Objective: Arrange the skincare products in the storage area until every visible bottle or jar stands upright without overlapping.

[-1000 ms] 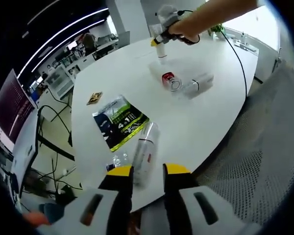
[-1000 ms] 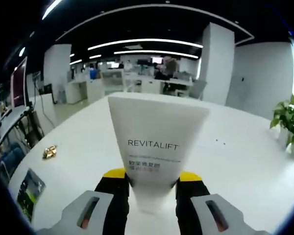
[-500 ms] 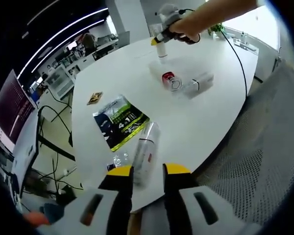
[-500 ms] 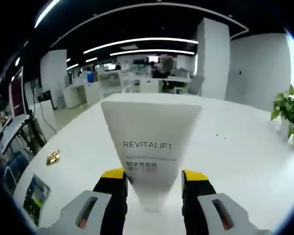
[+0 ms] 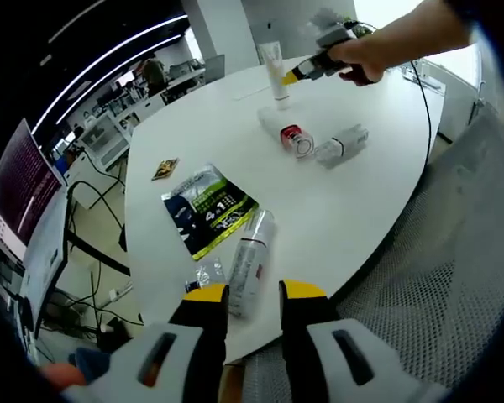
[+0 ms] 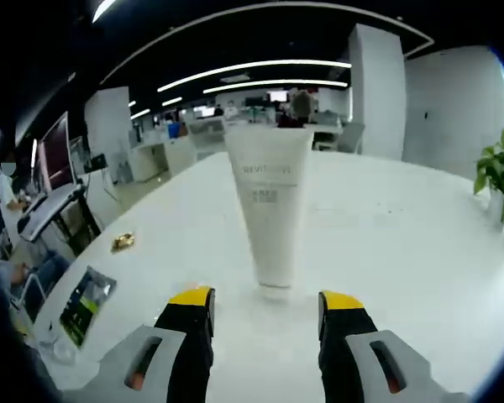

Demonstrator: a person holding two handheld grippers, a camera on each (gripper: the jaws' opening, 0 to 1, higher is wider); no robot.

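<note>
The Revitalift tube point(image 6: 270, 210) stands upright on its cap on the white table point(image 6: 386, 252), just ahead of the right gripper point(image 6: 265, 302), whose jaws are spread wide and hold nothing, so this placement looks finished. The left gripper point(image 5: 254, 295) hangs at the table's near edge, jaws slightly apart and empty, with a clear bottle point(image 5: 250, 262) lying flat just beyond its fingertips. A red-capped jar point(image 5: 291, 138) and another bottle point(image 5: 342, 143) lie tipped farther off; the next move calls for gripping one and standing it up.

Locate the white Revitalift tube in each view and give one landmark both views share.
Left gripper view: white tube stands upright at the table's far end, beside the right tongs.
Right gripper view: the tube stands centre, just beyond the open tongs.
Shared landmark: green packet.
</note>
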